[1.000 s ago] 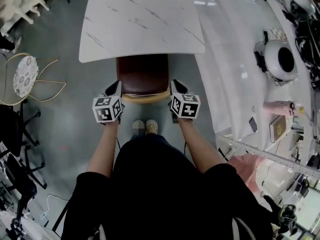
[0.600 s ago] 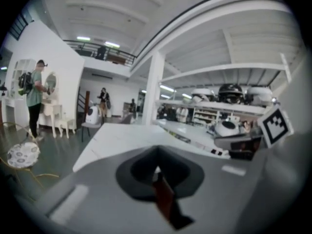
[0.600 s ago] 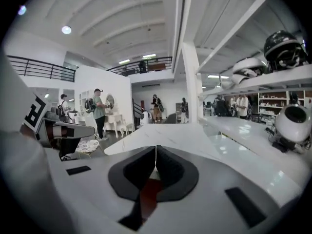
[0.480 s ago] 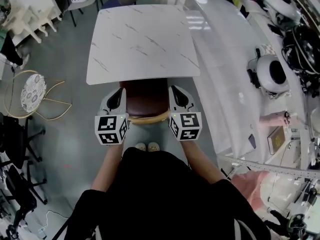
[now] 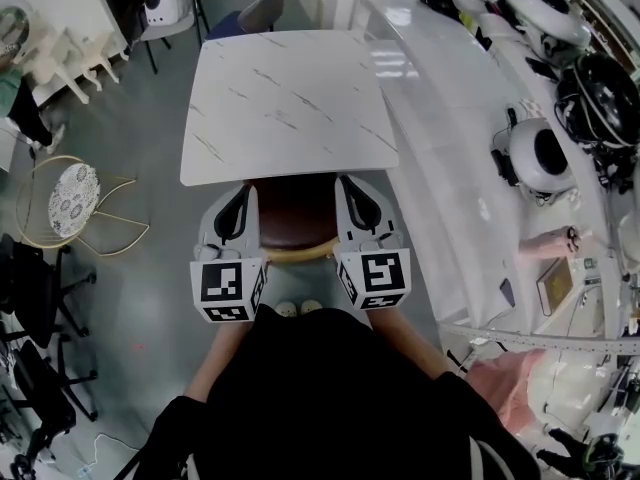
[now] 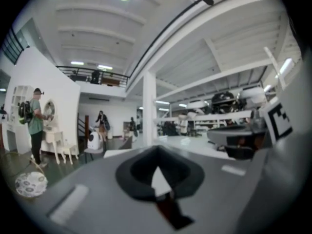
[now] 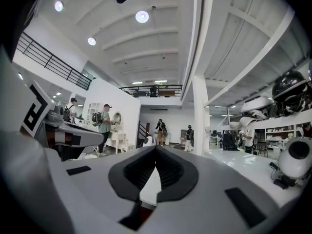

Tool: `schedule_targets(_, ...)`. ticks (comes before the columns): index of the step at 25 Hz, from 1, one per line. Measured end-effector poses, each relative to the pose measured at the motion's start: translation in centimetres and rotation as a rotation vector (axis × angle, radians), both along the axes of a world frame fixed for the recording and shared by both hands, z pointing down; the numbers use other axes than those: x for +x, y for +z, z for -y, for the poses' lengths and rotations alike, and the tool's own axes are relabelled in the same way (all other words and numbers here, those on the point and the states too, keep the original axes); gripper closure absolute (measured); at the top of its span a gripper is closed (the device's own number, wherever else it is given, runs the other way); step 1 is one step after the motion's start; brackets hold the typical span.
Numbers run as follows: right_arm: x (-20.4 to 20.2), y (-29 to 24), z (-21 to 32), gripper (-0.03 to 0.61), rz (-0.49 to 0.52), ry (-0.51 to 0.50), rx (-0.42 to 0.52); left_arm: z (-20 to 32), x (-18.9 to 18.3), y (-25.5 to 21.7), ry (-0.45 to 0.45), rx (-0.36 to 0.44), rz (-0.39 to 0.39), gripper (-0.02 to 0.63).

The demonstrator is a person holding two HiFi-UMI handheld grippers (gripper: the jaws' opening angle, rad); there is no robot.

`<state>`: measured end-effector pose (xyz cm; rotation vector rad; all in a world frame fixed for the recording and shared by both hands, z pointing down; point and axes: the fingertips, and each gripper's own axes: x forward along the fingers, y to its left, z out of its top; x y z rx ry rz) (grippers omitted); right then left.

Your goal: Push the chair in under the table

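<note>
Brown chair seat (image 5: 292, 216) is now mostly under the white marble-look table (image 5: 290, 98) in the head view. A second ago a much wider stretch of seat showed clear of the table's near edge; now only a narrow band and the tan backrest rim (image 5: 297, 253) stick out. Left gripper (image 5: 240, 200) and right gripper (image 5: 352, 190) have moved forward with it, flanking the chair on either side, tips about level with the table edge. From above I can't tell exactly where they bear on the frame. I'd judge the push nearly done, with a short bit of travel left. Left gripper view: jaws closed tip to tip with nothing clamped, and only a thin slit lower down showing a sliver of white tabletop and dark red chair. It also gives the room at eye level — ceiling (image 6: 97, 28) and mezzanine rail (image 6: 92, 73) — which the steep head view can't. Right gripper view: same story, jaws closed on nothing, white and dark red in the slit, and the left gripper shows at far left.
</note>
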<state>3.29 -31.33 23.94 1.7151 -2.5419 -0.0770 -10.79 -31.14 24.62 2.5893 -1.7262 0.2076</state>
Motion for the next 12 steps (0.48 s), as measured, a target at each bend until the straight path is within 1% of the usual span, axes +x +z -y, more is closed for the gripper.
schedule_targets(5,-0.21,-0.34,-0.51,0.558,0.021,-0.004,-0.003,-0.64,0.0,-1.08,-0.006,0.026,-0.004,0.606)
schedule_targets(12,0.12,-0.23,-0.96,0.558,0.052,-0.003,-0.005,-1.13,0.17,-1.0,0.005,0.026,-0.017,0.606)
